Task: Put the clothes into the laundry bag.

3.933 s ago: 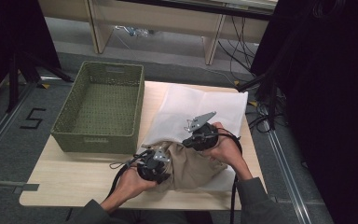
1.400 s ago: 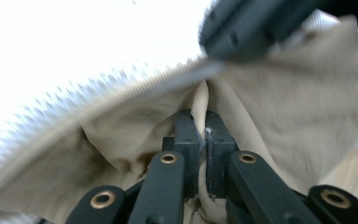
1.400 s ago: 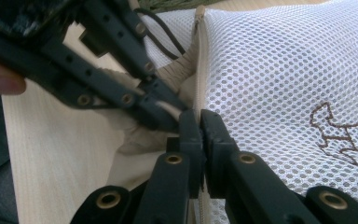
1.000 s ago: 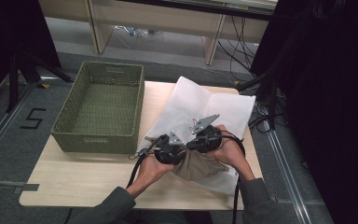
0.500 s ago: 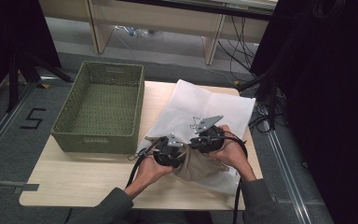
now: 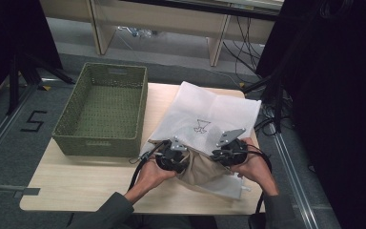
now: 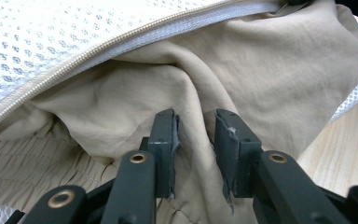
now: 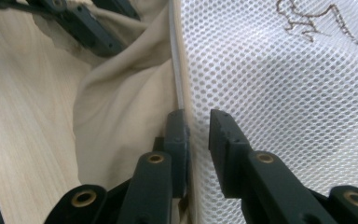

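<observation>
- Two hand-held black two-jaw grippers work at the near edge of a pale wooden table, close together over a white mesh laundry bag with a beige zipper.
- The white mesh bag lies flat on the table's right half, just right of a green woven rectangular basket; a small dark embroidered figure sits on its upper face.
- A tan, crumpled cloth garment sits at the bag's near opening, partly inside the mesh and partly spilling onto the table between the two grippers.
- The left gripper has its jaws set a narrow gap apart with a fold of the tan garment pinched up between them; the pads press the cloth on both sides.
- In the left gripper view the zipper edge of the bag runs across above the cloth, with mesh over it.
- The right gripper has its jaws narrowly parted around the zippered rim of the mesh bag; whether the pads actually clamp it I cannot tell.
- In the right gripper view the tan garment lies left of the zipper, and the left gripper's jaws show at the top left.
- In the high view a hand wraps the right gripper and another the left gripper.
</observation>
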Demonstrator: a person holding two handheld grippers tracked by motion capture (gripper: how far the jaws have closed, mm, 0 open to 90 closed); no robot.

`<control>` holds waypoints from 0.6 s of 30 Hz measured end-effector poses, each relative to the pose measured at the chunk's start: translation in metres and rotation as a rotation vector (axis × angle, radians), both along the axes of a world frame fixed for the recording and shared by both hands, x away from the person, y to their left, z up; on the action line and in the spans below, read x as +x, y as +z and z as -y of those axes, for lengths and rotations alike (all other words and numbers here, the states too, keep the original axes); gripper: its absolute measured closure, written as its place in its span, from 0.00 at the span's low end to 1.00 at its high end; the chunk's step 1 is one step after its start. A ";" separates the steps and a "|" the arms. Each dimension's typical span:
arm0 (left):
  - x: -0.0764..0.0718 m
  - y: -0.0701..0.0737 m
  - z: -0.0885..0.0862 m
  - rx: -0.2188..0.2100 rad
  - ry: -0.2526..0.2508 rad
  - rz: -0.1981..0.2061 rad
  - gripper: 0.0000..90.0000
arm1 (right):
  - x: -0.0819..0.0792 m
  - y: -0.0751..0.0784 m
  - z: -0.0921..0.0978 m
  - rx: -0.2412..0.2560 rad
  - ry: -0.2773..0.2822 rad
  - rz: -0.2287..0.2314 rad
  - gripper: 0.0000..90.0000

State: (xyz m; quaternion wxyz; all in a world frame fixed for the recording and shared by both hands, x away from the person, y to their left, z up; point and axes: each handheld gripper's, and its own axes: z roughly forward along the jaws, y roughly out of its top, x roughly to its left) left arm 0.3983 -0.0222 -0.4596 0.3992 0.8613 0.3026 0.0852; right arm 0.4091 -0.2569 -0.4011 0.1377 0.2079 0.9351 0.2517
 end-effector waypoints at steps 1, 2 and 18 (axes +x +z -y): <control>0.000 0.000 0.000 0.000 0.000 0.000 0.75 | 0.000 -0.001 0.000 -0.004 0.004 -0.003 0.86; 0.000 0.000 0.000 -0.001 -0.002 -0.002 0.75 | 0.000 -0.002 -0.001 -0.013 0.012 -0.002 0.86; -0.012 0.020 -0.004 -0.024 -0.026 0.024 0.61 | 0.002 -0.003 -0.009 -0.047 -0.025 0.025 0.98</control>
